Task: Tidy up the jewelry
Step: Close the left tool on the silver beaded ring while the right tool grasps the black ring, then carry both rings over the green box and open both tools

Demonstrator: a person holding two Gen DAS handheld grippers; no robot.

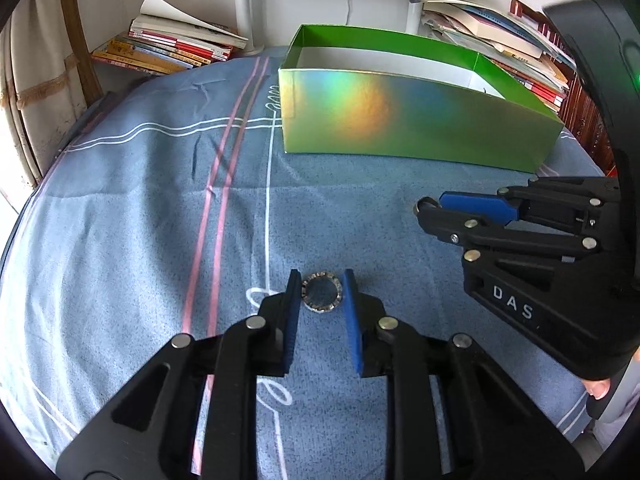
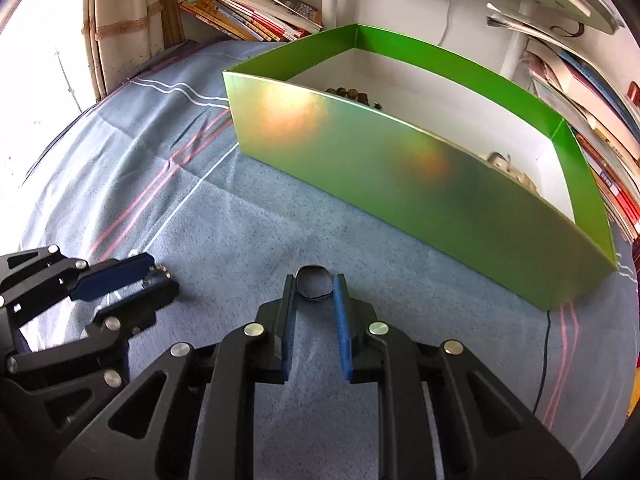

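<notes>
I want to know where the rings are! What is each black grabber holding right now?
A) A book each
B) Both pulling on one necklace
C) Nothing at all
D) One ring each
D: the left gripper pinches a sparkly ring between its blue pads, and the right gripper pinches a plain dark ring, both over the blue bedcover in front of the green box.

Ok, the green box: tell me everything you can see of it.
The green box is a long, open-topped rectangular carton, looks like glossy card with a rainbow sheen outside, green inner walls and a white floor. It stands upright on the blue bedspread, beyond both grippers, untouched by them. Inside lie dark beads near one end and a pale item toward the other.
</notes>
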